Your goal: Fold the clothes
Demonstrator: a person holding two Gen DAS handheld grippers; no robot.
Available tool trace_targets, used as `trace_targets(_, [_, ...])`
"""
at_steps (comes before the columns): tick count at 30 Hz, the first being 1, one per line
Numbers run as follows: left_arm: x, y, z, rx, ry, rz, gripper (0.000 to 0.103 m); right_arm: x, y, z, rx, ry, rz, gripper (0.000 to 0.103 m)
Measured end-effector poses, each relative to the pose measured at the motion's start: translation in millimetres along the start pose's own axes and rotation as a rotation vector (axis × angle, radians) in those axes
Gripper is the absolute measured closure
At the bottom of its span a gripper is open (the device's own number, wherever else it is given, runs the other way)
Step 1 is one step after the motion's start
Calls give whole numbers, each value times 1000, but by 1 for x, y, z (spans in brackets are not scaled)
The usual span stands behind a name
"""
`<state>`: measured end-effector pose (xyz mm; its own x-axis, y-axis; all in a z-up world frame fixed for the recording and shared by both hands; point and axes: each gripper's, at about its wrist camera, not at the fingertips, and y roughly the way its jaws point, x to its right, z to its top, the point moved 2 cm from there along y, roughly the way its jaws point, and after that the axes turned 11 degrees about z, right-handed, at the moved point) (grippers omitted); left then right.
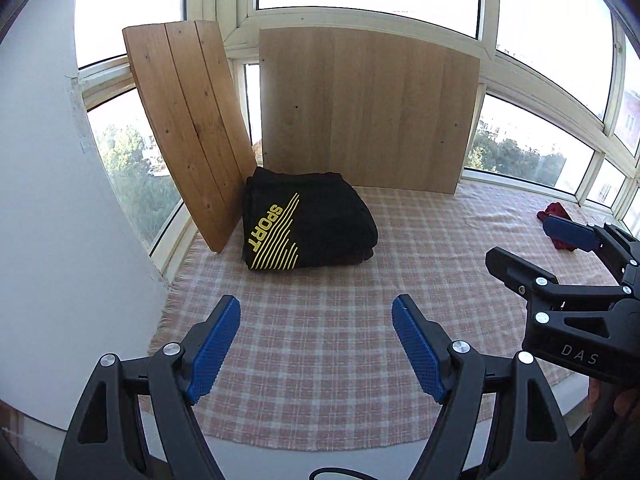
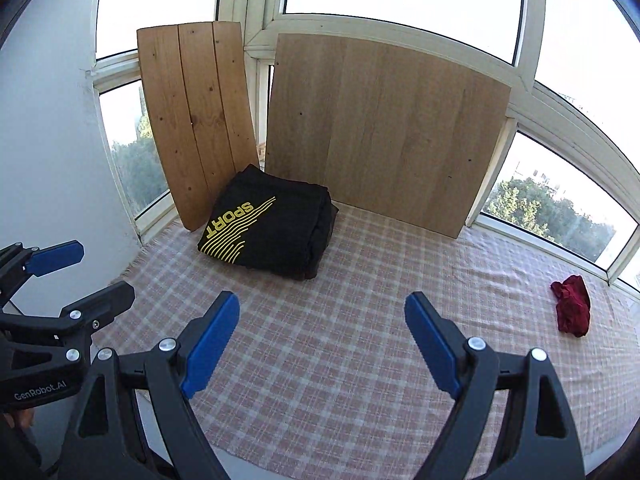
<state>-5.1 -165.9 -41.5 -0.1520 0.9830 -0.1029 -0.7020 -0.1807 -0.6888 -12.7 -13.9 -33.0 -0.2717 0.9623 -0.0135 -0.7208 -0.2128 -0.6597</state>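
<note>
A folded black garment (image 1: 308,224) (image 2: 272,232) with yellow "SPORT" print lies at the back left of the checked cloth, on top of another dark folded piece. A crumpled dark red garment (image 2: 572,306) (image 1: 558,222) lies at the far right. My left gripper (image 1: 316,320) hovers open over the cloth in front of the black stack, with nothing between its blue pads. My right gripper (image 2: 322,316) stands beside it, also open and empty. Each gripper shows in the other's view: the right gripper (image 1: 532,244) at the right edge, the left gripper (image 2: 96,272) at the left edge.
A pink-and-white checked cloth (image 1: 340,340) (image 2: 360,360) covers the surface. Two wooden boards (image 1: 188,128) (image 1: 364,108) lean against the window frames behind the black stack. A white wall (image 1: 52,240) stands at the left. The cloth's near edge ends at a pale ledge.
</note>
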Motion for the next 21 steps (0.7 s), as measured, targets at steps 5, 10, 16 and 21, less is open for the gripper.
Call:
trace_targets(5, [-1,-1,1,6,2,-1,26,1,-2,0,2,2,0,18])
trace_targets(10, [0,-1,0,7,4,-2,26,0,-3,0,-1,-1,2,18])
trace_targets(16, [2,-2,0,9,7,-1,26,0,-3,0,-1,2,-4,18])
trace_targets(21, [3,-4,0,20,11,-15,26,0,-2,-1,-4,4,-8,18])
